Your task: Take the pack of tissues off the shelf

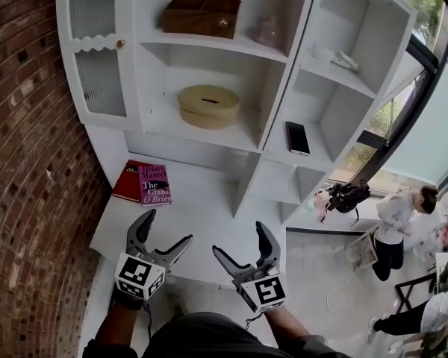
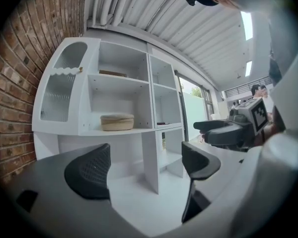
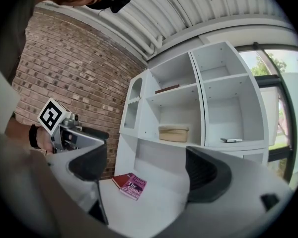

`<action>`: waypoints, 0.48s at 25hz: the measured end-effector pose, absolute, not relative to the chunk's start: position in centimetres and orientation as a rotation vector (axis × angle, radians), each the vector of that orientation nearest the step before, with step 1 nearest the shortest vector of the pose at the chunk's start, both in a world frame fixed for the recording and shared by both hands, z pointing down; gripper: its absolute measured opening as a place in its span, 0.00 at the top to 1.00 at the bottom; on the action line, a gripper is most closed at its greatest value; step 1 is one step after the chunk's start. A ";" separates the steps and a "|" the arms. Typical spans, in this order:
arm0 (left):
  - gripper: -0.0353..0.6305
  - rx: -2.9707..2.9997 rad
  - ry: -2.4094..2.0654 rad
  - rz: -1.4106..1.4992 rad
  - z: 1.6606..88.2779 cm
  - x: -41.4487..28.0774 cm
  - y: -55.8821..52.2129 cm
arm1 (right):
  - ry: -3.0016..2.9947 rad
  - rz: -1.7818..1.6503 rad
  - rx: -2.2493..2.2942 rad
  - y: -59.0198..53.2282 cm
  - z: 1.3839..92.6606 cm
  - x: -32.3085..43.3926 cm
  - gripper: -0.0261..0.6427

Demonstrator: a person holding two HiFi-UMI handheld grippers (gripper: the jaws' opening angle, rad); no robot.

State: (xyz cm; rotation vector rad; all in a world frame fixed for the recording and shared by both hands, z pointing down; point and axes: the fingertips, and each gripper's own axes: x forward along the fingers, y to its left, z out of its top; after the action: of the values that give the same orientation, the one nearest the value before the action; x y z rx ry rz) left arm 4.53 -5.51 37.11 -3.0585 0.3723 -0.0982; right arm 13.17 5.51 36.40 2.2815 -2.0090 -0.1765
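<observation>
Left gripper (image 2: 146, 165) fingers (image 2: 89, 175) wide apart, nothing between. Ahead: white shelf unit (image 2: 150, 90) beside brick wall (image 2: 17, 63); round tan tissue pack (image 2: 117, 122) on middle shelf. Right gripper (image 2: 216, 132) at right.

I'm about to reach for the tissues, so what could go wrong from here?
The tissue box is round and wide, so the left gripper or right gripper alone may slip off it. The shelf board above it hangs over it and could get knocked. The books below might be swept.
</observation>
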 end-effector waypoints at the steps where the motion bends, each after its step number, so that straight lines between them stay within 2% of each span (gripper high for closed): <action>1: 0.29 -3.056 0.346 -0.101 36.8 5.0 -6.5 | -1.993 -0.173 2.294 4.6 36.2 13.5 0.24; 12: 0.29 -3.059 0.140 -0.068 34.7 9.0 -15.6 | -1.845 -0.137 2.400 -4.5 34.7 16.8 0.24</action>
State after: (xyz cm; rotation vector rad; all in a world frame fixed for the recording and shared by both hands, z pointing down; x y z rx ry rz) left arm 8.97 -15.65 34.66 -3.0591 0.1396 -0.0681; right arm 16.77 -4.49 34.73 2.3997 -1.8451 -0.1367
